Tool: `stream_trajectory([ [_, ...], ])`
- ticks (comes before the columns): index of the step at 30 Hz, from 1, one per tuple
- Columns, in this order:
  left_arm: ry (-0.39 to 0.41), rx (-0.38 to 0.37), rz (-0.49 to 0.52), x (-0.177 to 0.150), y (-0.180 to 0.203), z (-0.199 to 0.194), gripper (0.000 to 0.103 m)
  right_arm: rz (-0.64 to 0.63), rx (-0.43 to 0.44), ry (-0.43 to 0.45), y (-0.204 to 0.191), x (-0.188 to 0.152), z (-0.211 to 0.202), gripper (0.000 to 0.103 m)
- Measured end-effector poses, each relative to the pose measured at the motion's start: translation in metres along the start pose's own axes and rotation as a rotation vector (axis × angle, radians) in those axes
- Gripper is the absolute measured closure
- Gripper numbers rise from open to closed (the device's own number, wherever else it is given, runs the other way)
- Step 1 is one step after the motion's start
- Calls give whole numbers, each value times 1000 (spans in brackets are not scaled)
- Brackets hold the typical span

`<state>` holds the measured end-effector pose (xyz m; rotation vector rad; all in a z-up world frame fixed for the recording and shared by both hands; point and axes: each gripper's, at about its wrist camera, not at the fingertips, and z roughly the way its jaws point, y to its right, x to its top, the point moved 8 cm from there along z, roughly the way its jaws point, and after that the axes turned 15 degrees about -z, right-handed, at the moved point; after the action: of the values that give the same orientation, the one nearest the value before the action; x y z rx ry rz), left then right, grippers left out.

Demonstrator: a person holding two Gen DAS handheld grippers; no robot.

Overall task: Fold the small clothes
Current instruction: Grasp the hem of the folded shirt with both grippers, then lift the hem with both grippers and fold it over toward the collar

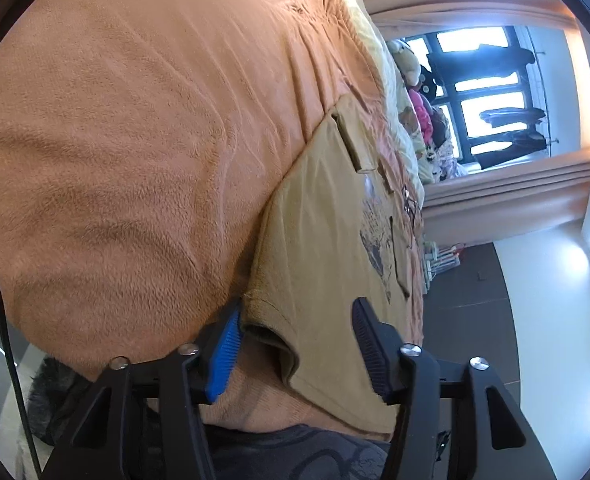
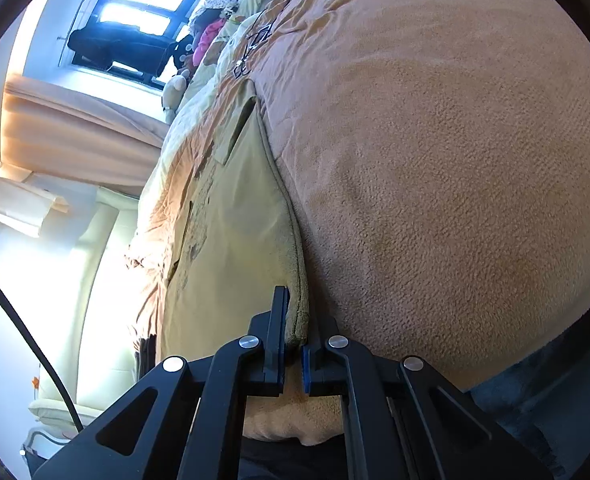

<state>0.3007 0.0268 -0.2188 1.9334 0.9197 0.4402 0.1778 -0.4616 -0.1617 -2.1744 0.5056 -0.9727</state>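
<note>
Your yellow shirt (image 1: 327, 216) lies flat on the bed's orange blanket (image 1: 115, 140), hem toward you. Your right hand-held gripper (image 2: 294, 344) is clamped narrow on one hem corner – a thin bite (mostly edge), so a quick lift could pull it free. Your left hand-held gripper (image 1: 295, 344) stands half-wide around the other corner, pads not pressing – lift now and the shirt likely skews.

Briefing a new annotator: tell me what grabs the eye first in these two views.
A fuzzy orange fleece blanket fills most of both views. On it lies a flat tan printed T-shirt, whose near hem the right hand-held gripper pinches. The left hand-held gripper straddles the shirt's other corner, jaws apart.
</note>
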Motion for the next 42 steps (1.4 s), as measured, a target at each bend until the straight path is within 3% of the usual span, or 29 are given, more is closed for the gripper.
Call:
stream_trajectory([
  [2,5,10,-9,3,-2,4,54,6,4,0,-2,0,2,101],
  [5,10,50,-8,7,-6,11,72,7,-1,-3,-2,1,3,101],
  [7,25,60,-17,11,-8,11,77,6,-3,-2,-2,3,3,101],
  [9,31,71,-21,14,-10,11,91,1,-6,-3,-1,5,3,101],
  [11,41,96,-11,17,-12,9,95,-3,-11,-4,-2,5,2,101],
  [14,81,147,38,22,-12,2,97,-10,-16,3,-7,8,1,102],
  [18,92,152,60,22,-7,-4,98,-27,-14,15,-17,11,-4,102],
  [30,132,36,129,6,48,-52,98,-108,40,93,-61,16,-44,102],
  [42,148,-82,153,-18,81,-118,98,-144,96,148,-66,-1,-91,102],
])
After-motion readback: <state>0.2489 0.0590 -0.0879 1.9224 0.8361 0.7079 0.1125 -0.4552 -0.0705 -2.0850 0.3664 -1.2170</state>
